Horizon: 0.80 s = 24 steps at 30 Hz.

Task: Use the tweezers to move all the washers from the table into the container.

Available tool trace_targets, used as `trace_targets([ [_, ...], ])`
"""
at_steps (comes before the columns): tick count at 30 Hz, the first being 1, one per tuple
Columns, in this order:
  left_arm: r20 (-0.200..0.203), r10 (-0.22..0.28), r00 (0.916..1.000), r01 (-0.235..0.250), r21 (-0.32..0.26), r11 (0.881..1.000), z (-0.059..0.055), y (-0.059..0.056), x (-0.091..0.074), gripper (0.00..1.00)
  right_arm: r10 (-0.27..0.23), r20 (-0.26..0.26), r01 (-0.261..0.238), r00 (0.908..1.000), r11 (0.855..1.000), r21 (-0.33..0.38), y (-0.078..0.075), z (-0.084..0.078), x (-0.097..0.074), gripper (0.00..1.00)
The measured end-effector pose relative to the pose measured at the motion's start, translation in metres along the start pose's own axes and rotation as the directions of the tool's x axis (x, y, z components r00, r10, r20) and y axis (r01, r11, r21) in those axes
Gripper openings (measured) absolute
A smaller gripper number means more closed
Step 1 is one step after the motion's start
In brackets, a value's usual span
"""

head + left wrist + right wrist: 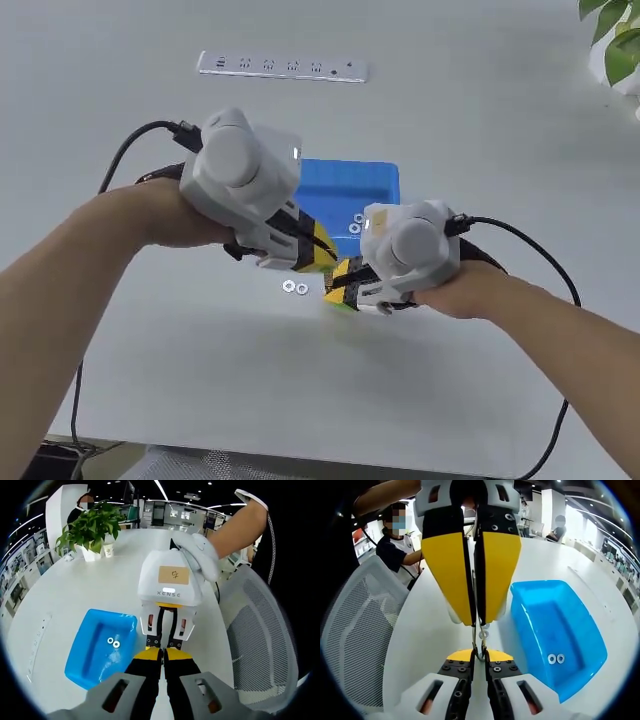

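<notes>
My two grippers meet tip to tip over the white table, just in front of the blue container [350, 185]. The left gripper [328, 255] comes in from the left and the right gripper [340, 280] from the right. In the right gripper view the thin metal tweezers [476, 641] run from my right gripper's shut jaws [480, 656] up into the left gripper's shut yellow jaws [475, 622]. One washer [483, 634] lies on the table beside the tweezers. Two washers [295, 288] rest on the table below the jaws. Two more washers [113, 642] sit inside the container [90, 655].
A white power strip [283, 67] lies at the table's far side. A potted plant [615, 45] stands at the far right corner. A mesh office chair [260, 630] is beside the table, and people sit in the background.
</notes>
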<state>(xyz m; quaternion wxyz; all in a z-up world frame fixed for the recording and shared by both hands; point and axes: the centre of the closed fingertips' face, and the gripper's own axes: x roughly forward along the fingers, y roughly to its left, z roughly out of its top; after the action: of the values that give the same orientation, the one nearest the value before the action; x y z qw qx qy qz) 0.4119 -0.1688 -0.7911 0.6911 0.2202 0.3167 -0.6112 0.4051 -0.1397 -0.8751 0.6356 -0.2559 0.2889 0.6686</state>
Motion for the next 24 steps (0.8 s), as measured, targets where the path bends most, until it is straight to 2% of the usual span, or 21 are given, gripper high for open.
trace_targets([
  [11,0.006,0.006,1.0,-0.006,-0.001,1.0,0.003,-0.002,-0.004,0.05,0.0,-0.003,0.0,1.0,1.0,-0.012,0.002,0.003,-0.003,0.1],
  [24,0.017,0.023,0.9996,-0.023,0.003,1.0,0.013,-0.002,-0.015,0.05,-0.01,0.0,0.01,1.0,0.999,-0.046,0.0,0.015,-0.015,0.1],
])
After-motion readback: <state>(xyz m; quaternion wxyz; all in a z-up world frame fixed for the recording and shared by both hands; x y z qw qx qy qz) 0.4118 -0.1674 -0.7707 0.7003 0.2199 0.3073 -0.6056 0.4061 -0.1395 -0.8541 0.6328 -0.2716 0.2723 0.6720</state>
